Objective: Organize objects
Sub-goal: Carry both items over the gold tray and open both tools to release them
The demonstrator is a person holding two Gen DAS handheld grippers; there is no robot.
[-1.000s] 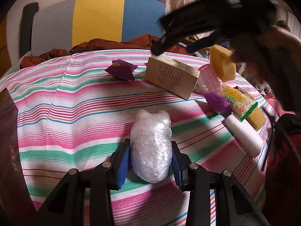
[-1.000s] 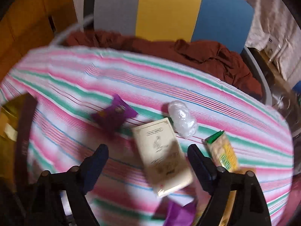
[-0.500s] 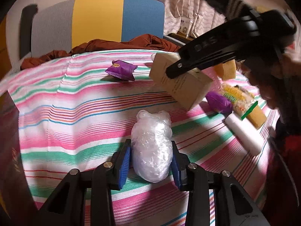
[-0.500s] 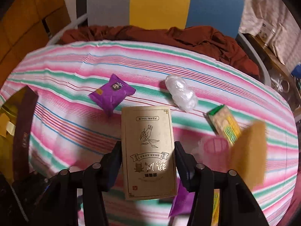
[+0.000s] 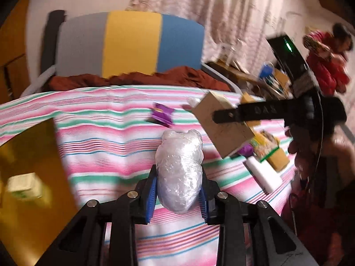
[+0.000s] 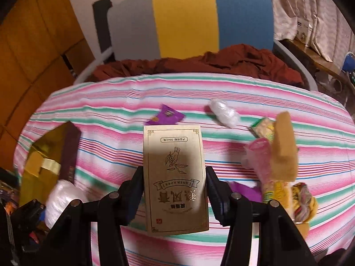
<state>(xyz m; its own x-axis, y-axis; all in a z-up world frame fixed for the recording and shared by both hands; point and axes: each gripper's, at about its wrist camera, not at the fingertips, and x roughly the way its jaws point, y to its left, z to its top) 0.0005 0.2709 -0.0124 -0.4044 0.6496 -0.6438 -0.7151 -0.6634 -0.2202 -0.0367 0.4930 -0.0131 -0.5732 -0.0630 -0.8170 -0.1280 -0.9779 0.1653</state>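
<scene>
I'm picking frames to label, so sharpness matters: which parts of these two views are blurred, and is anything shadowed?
Left wrist view: plastic bundle sharp, tablecloth and background smeared. Right wrist view: beige box crisp with a shadow across its middle; sponge blurred.

Surface cloth (image 6: 221, 88): pink, green, white stripes. Box (image 6: 175, 177): tan, dark print. Packet (image 6: 166, 116) at 12 o'clock: purple.

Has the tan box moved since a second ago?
Yes. The tan box lay flat on the striped cloth by the purple packet; now the right gripper holds it lifted and tilted above the cloth.
</scene>
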